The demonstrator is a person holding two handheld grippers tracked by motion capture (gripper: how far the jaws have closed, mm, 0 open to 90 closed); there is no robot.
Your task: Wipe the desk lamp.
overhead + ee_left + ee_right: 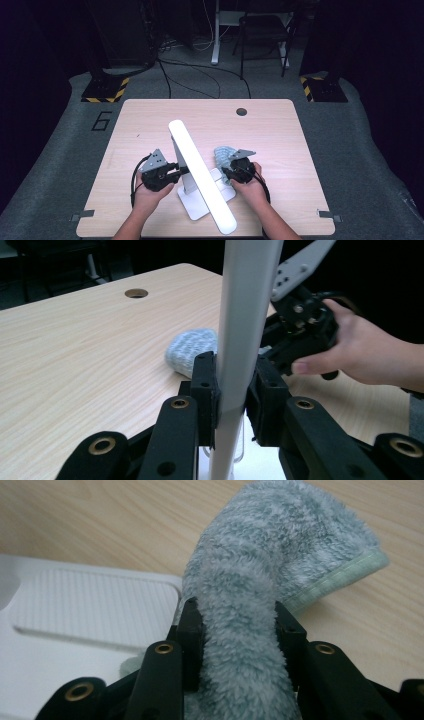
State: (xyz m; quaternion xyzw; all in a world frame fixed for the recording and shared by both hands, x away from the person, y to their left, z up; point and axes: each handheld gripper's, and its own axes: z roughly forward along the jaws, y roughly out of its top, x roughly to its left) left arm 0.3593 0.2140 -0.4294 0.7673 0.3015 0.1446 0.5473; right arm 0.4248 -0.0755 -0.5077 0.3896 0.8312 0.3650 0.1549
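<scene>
A white desk lamp stands near the table's front, its long bar head point(200, 172) slanting over its flat base point(192, 206). My left gripper point(181, 171) is shut on the lamp's thin upright post point(245, 330), and the pads press it from both sides point(235, 385). A fluffy grey-blue cloth point(223, 154) lies just right of the lamp. My right gripper point(226, 170) is shut on a bunched fold of that cloth point(260, 580), beside the ribbed base point(85, 610). The left gripper view also has the cloth point(190, 350) behind the post.
The light wooden table point(150, 125) has a round cable hole point(241, 111) at its far right. Beyond it, on the dark floor, are a chair point(262, 30), loose cables and two stands with striped feet point(102, 90).
</scene>
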